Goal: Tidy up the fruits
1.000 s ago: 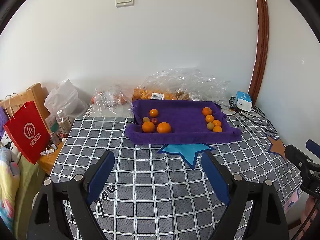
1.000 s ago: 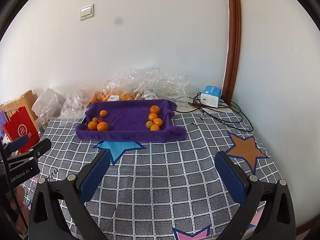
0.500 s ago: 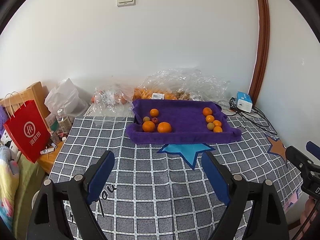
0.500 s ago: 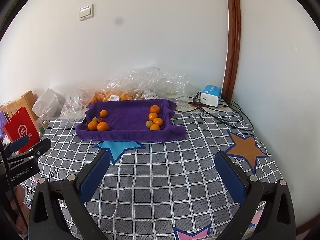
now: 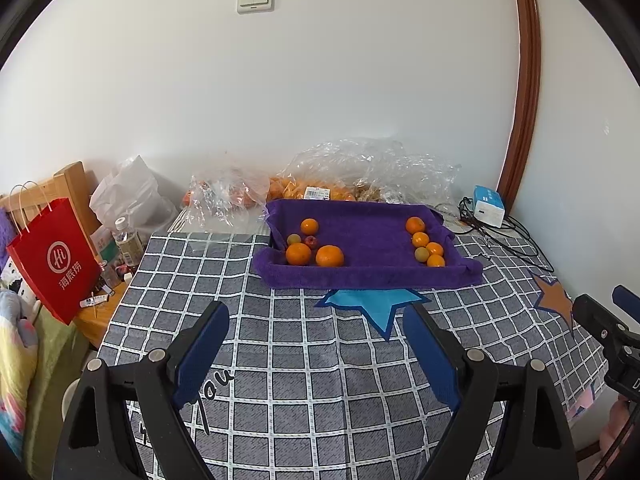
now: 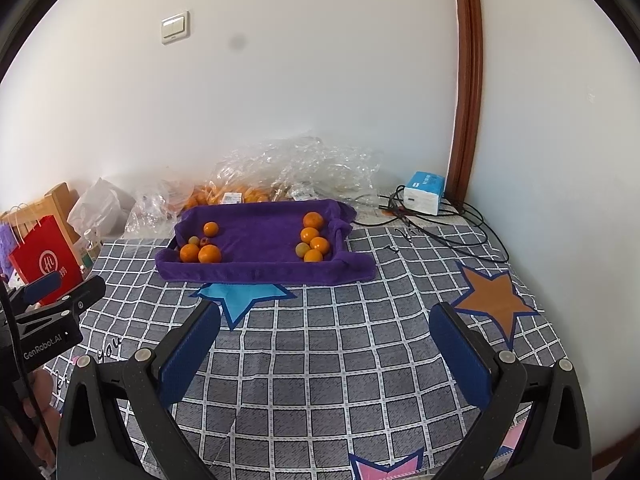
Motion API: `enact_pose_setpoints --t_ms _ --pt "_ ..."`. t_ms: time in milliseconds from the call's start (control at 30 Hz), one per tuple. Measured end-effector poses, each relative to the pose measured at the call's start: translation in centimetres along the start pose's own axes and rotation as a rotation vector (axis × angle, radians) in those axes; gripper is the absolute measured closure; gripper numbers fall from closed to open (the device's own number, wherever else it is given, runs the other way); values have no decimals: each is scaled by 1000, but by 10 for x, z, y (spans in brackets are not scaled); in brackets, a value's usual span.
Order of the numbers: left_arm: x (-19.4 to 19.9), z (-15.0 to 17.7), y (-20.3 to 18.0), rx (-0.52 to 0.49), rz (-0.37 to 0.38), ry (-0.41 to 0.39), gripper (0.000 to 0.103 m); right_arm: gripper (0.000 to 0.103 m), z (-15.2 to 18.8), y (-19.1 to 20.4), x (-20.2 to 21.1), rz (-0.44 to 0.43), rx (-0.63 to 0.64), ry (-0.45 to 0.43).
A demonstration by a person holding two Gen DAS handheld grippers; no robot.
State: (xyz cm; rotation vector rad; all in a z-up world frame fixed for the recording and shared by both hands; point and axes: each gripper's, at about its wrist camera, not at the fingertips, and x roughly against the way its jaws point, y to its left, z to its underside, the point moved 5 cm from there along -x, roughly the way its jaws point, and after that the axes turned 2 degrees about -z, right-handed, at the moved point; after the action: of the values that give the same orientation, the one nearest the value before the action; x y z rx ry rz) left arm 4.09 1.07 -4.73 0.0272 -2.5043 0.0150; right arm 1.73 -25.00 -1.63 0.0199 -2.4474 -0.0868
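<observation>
Left wrist view: the purple towel-lined tray (image 5: 368, 272) sits at the far side of the checked tablecloth (image 5: 320, 360), near the wall. At its left end lie two large oranges (image 5: 298, 253), a smaller orange, a greenish fruit and a small red fruit (image 5: 310, 241); at its right end, a close cluster of four oranges (image 5: 420, 239) and one greenish fruit (image 5: 421, 255). Just behind the tray, crumpled clear plastic bags (image 5: 372, 168) hold more orange fruit. To the tray's right a blue-and-white box (image 5: 488, 206) stands among black cables; to the left, off the cloth, are a red paper bag (image 5: 56, 260) and a bottle. Bare cloth lies between tray and grippers. The left gripper (image 5: 316, 344) hovers with jaws spread wide, holding nothing. The right gripper (image 6: 326, 340) is likewise wide apart and empty, well short of the tray.
</observation>
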Motion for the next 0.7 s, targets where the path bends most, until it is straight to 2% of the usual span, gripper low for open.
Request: enact_pose_setpoints --t_ms 700 --pt "1 -1 -1 10 11 -7 15 1 0 2 0 6 7 0"
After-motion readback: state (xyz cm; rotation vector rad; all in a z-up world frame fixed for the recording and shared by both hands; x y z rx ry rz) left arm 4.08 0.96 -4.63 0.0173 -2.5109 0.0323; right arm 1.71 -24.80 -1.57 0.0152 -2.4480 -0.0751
